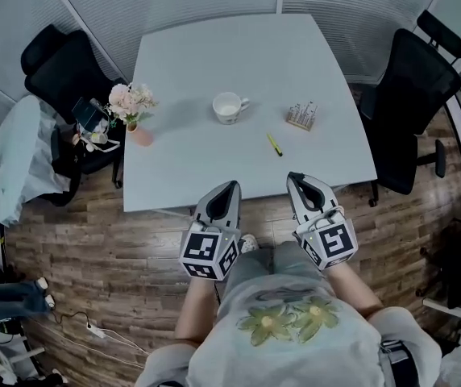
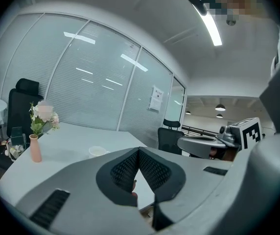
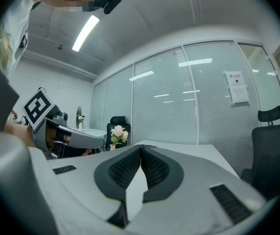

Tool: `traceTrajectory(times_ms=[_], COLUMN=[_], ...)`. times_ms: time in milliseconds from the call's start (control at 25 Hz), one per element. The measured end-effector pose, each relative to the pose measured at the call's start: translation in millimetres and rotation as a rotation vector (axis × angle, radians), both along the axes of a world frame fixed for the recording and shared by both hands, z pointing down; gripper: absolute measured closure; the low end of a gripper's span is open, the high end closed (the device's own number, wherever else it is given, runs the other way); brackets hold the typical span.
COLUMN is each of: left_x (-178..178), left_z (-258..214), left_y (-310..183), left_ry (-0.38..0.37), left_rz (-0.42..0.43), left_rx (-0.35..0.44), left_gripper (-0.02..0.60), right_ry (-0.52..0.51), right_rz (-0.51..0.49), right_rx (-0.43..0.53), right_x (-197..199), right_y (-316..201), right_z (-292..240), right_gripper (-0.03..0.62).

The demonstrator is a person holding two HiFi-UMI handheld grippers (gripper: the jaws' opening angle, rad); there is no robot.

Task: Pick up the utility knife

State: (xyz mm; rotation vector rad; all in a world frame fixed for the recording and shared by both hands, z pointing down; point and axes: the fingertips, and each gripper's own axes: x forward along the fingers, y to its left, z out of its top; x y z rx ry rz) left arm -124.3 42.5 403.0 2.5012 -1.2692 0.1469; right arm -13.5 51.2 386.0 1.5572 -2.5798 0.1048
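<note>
Head view: pink vase point(image 1: 141, 135) holds flowers point(image 1: 130, 100), white mug point(image 1: 228, 108) stands apart; left gripper point(image 1: 230, 187) and right gripper point(image 1: 294, 176) pressed together, empty.

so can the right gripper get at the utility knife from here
Probably yes: the right gripper is just short of the utility knife, with only bare table between, though its jaws are shut.

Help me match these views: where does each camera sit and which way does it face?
Head view: on the person's head, looking steeply down at the table, utility knife, left tool, right tool and their shirt.
Left gripper view: on the left tool, along its shut jaws toward the flower vase; right tool at right.
Right gripper view: on the right tool, jaws shut, facing the glass wall; left tool at left.
Shared: both gripper views show the flower vase.
</note>
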Motion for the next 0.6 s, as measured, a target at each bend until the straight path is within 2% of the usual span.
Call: traceTrajectory(times_ms=[160,200,320,400,600], left_x=[4.3,5.6,8.3,8.5,8.7], left_z=[7.5,8.5,9.5,9.6,3.7], left_y=[-8.2,-10.2,-17.7,-24.8,-47.1], left_ry=[0.011,0.010,0.012,0.017,0.021], left_rz=[0.025,0.032,0.043,0.040,0.006], left_rx=[-0.018,-0.021,-0.025,-0.029,-0.015], left_gripper=[0.580,0.579,0.580,0.580,0.580], right_ry=[0.006,0.004,-0.001,-0.005,0.002], right_rz=[0.014,0.019,0.026,0.022,-0.010], right_rx=[-0.012,-0.013,-0.015,-0.017,-0.011], right_x=[-0.4,0.3,3.2,4.5,4.5], right_y=[-8.3,-11.1,-22.0,-30.5,-54.0], right_z=[5.1,5.4,6.9,7.8,6.5], right_gripper=[0.581,0.532,0.504,0.470,0.453])
